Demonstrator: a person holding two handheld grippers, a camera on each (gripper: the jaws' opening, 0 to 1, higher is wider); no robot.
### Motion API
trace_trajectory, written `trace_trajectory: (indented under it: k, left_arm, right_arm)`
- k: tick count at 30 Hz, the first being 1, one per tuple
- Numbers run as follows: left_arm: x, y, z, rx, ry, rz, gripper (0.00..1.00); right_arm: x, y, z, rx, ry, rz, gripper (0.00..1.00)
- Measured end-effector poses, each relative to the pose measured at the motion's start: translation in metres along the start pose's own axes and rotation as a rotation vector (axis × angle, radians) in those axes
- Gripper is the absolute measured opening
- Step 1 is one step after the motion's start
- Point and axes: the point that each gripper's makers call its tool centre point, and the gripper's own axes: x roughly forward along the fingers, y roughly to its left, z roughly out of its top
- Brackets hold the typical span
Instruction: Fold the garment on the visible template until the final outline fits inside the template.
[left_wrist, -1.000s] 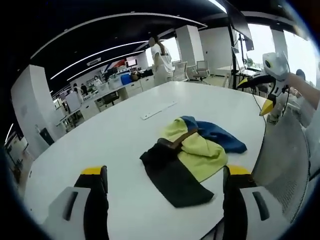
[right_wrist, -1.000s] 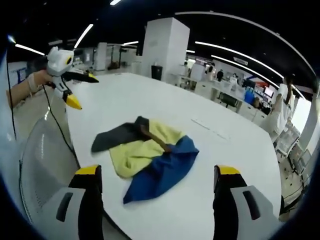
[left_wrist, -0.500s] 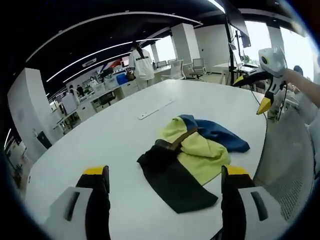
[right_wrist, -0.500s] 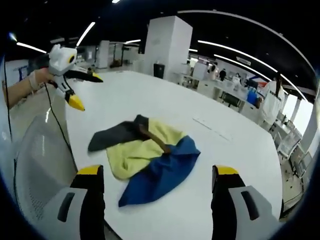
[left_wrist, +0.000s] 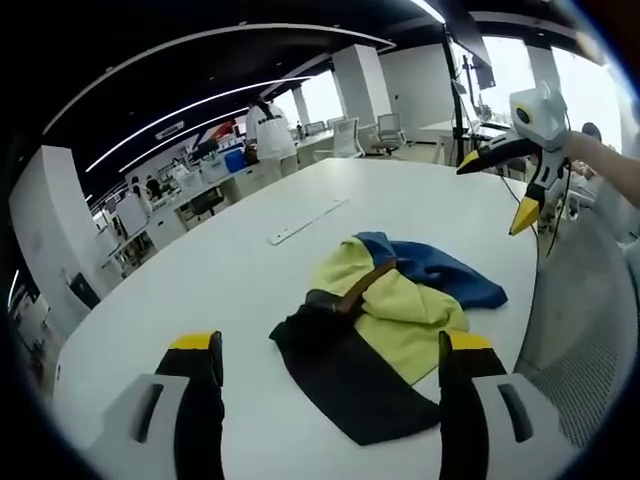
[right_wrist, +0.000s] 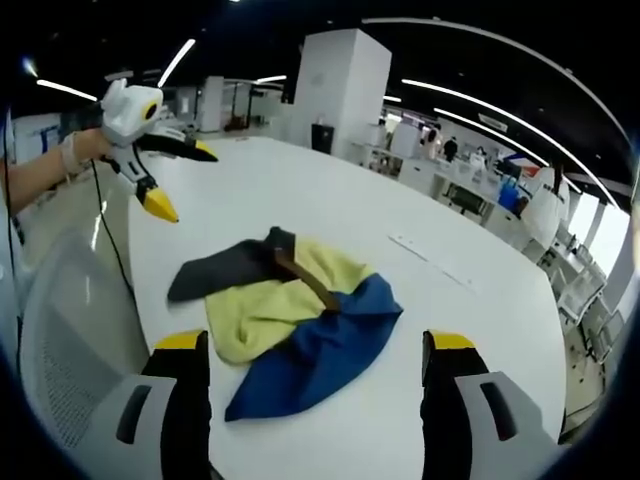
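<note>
Right gripper (right_wrist: 315, 355) jaws spread wide — nothing held. Crumpled garment (right_wrist: 285, 305) lies on the desk (right_wrist: 400, 210) ahead, between the jaws.

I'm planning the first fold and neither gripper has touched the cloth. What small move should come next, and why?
Probably lower the open left gripper onto the near black corner of the crumpled black, yellow and blue garment. It lies bunched on the white table, and the open right gripper hovers clear of it.

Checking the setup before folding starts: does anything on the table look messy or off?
The garment lies crumpled in a heap on the white table, its black, yellow and blue parts overlapping, not spread flat. No template outline is discernible under it. Both grippers hang open, clear of it.
</note>
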Motion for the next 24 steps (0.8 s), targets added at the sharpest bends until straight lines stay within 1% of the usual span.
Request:
trace_trajectory:
  k: [7,15,24]
  left_arm:
    - [0.015,0.000,-0.001,0.029,0.020,-0.017,0.81]
    - [0.028,-0.002,-0.003,0.026,0.032,-0.034,0.76]
    - [0.040,-0.003,-0.012,0.039,0.067,-0.050,0.74]
  right_arm:
    - [0.011,-0.003,-0.003,-0.007,0.012,0.009,0.85]
    - [0.021,-0.006,-0.006,-0.011,0.018,0.018,0.82]
    - [0.032,-0.010,-0.013,0.004,0.034,0.031,0.78]
